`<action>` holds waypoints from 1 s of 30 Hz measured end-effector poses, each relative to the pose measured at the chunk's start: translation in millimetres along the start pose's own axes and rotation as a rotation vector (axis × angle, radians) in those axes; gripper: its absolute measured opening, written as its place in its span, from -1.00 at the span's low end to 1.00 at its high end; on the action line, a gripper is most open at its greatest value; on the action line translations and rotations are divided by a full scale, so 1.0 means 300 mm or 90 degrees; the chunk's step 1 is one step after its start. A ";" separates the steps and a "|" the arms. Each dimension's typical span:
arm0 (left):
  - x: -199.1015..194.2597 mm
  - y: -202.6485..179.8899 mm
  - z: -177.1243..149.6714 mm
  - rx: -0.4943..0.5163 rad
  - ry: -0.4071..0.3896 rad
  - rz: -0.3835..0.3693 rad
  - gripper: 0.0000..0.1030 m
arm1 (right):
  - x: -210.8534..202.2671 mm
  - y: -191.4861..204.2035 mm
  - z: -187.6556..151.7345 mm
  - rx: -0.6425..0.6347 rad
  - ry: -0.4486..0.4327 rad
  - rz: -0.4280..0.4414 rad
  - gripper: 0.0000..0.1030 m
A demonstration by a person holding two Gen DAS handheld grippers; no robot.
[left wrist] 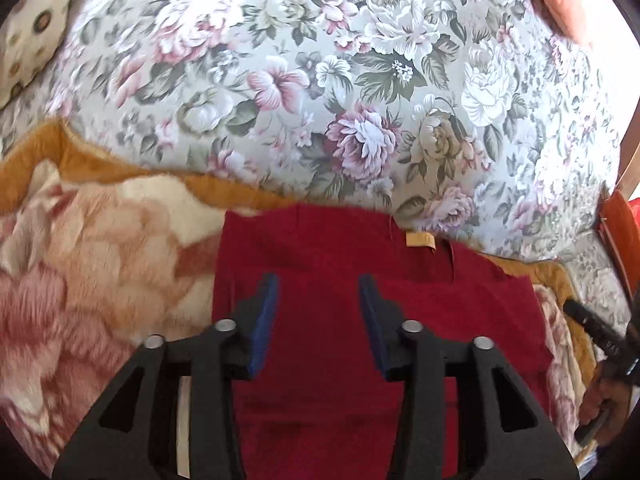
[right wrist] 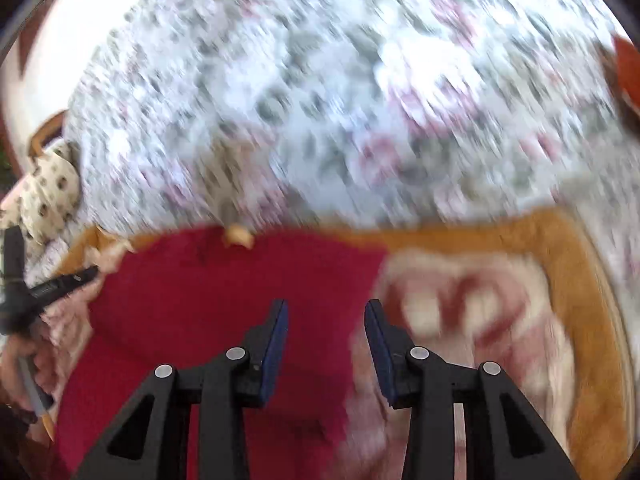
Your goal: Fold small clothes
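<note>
Red garment (left wrist: 340, 320) lies flat on the fluffy peach-and-pink blanket (left wrist: 100, 264), which sits on the floral bedspread (left wrist: 320, 80); a tan label (left wrist: 420, 239) shows at its far edge, approx. mid-width; far edge looks straight, sides fairly even, so prob. at least one fold is already in, tho how many layers can't be told from these views. Left gripper (left wrist: 318, 320) hovers over the cloth's middle w/ jaws apart, nothing between the blue pads; right gripper (right wrist: 326, 344) likewise stands apart and empty, over the garment's right edge where red meets blanket; right-wrist view is heavily blurred, so detail there is poor. Neither claw grips anything, so the piece seems released. Left to do, as a judgement: maybe one more fold to halve it, or set it aside & take another item; no other clothes visible in either view.
</note>
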State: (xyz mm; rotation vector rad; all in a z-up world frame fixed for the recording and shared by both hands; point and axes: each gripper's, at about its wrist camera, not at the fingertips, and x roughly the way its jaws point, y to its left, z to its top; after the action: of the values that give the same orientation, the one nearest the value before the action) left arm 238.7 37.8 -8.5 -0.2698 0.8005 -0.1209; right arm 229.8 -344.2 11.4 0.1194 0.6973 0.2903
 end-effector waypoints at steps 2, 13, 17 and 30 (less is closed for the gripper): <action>0.088 0.008 0.015 -0.007 0.043 0.016 -0.08 | 0.072 0.028 0.045 -0.045 0.021 -0.006 -0.26; 0.195 0.024 -0.042 0.021 0.053 0.043 -0.07 | 0.357 -0.041 0.024 -0.038 0.123 -0.077 -0.17; 0.147 0.000 -0.031 0.040 0.055 0.063 -0.06 | 0.328 0.017 0.058 -0.075 0.146 -0.128 -0.18; 0.084 -0.062 -0.126 0.054 0.105 0.002 0.19 | 0.104 0.107 -0.162 -0.080 0.090 -0.067 -0.15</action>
State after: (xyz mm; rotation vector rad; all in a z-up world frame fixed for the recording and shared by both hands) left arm 228.9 7.5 -45.7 -0.1794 0.9569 -0.1754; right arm 213.9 -303.6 -38.4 -0.0571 0.8200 0.2429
